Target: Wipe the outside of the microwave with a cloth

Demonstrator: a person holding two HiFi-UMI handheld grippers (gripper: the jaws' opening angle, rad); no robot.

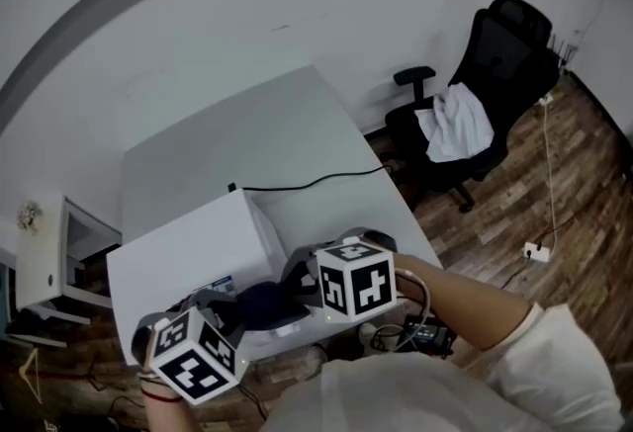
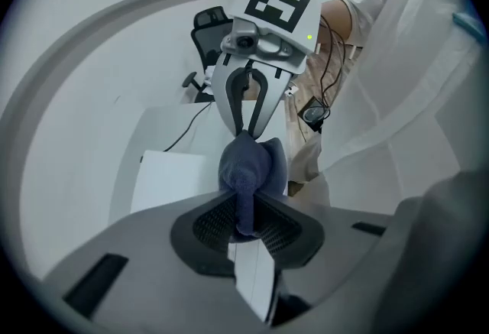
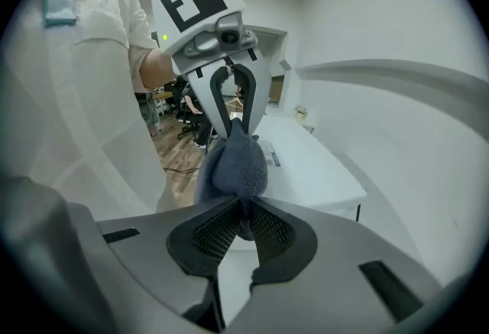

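Presently left claw [image 2: 244, 222] and right claw [image 3: 243, 229] each pinched one cloth [image 2: 252, 164] end; microwave [image 1: 188, 262] lay below them. Cloth probably needed spreading flat before lowering.

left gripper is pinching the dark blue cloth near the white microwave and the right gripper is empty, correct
Not quite. The right gripper is not empty: the right gripper view shows its jaws shut on the same dark blue cloth. The left gripper does pinch it near the white microwave.
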